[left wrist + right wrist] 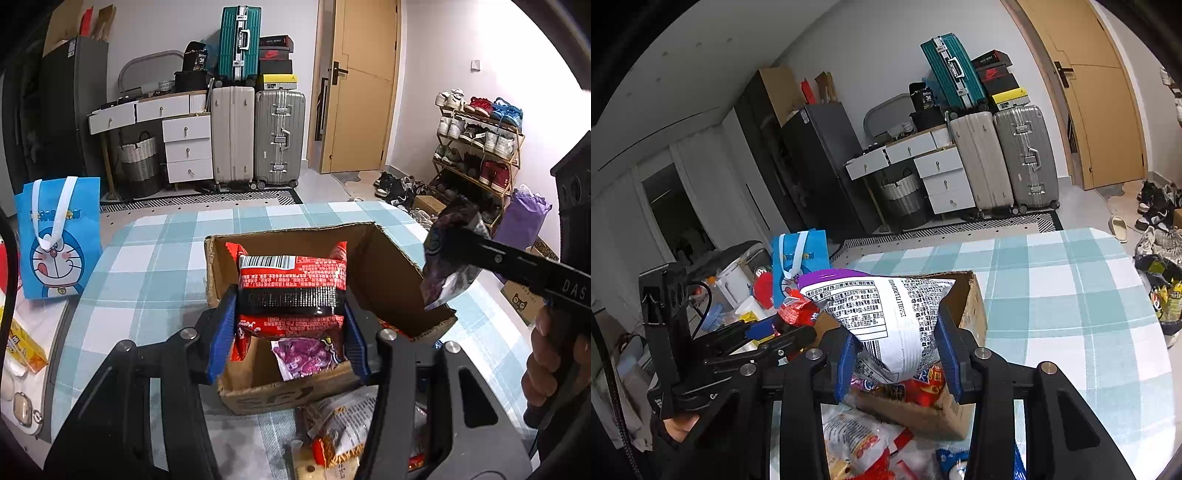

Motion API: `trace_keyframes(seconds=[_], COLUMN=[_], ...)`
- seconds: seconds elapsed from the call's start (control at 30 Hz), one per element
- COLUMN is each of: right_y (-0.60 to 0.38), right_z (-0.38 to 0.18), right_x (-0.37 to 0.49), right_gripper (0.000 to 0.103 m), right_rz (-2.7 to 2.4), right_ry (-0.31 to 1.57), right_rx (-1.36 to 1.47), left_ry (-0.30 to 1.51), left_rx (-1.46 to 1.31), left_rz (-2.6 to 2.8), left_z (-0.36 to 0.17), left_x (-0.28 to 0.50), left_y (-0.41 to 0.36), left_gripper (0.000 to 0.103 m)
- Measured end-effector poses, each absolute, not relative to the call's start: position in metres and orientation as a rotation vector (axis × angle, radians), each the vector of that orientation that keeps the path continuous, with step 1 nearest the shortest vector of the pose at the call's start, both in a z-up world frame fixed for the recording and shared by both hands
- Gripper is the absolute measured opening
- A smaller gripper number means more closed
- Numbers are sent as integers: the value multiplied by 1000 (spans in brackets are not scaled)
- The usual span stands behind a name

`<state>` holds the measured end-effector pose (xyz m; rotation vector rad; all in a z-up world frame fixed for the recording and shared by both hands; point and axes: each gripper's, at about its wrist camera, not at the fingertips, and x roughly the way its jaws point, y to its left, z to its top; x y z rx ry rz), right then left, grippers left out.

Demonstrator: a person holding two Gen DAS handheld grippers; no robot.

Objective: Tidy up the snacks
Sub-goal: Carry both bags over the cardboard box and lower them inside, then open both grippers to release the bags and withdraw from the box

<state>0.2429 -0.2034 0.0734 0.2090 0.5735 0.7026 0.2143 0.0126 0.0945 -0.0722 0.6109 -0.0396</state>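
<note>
Holding a snack in each tool, you have both poised over the open brown cardboard box [388, 269] on the counter [147, 266] with its blue-and-white checked cloth. Your left gripper [291, 325] has its blue-padded fingers [221, 332] clamped on the sides of a red and black foil snack packet [291, 291], carried flat above the box mouth, probably so it can drop in level. Your right gripper [897, 347] has its fingers [947, 350] pressed against a puffy white and purple snack bag [886, 314], label side up, just over the box's near rim; the soft bag bulges between the pads, so a light squeeze seems wise. Inside the box a small purple packet [303, 354] already lies on the bottom. More loose packets [343, 424] wait on the counter just in front of the box, so the sorting looks partly done. A blue cartoon tote bag [59, 236] stands well to the left.
</note>
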Motion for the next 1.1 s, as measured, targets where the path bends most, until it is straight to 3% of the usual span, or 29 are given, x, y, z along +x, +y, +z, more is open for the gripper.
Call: trace_keyframes(seconds=[1.0,1.1], right_y=[-152,-151], right_z=[37,36], right_x=[291,292], right_gripper=[40,40], right_rz=[693,685], right_ry=[664,677], right_rx=[67,59], left_ry=[719,734], left_rx=[-43,-39], left_rz=[-7,-27], left_z=[36,35], left_x=[297,299], left_y=[-4,-7], left_gripper=[49,53])
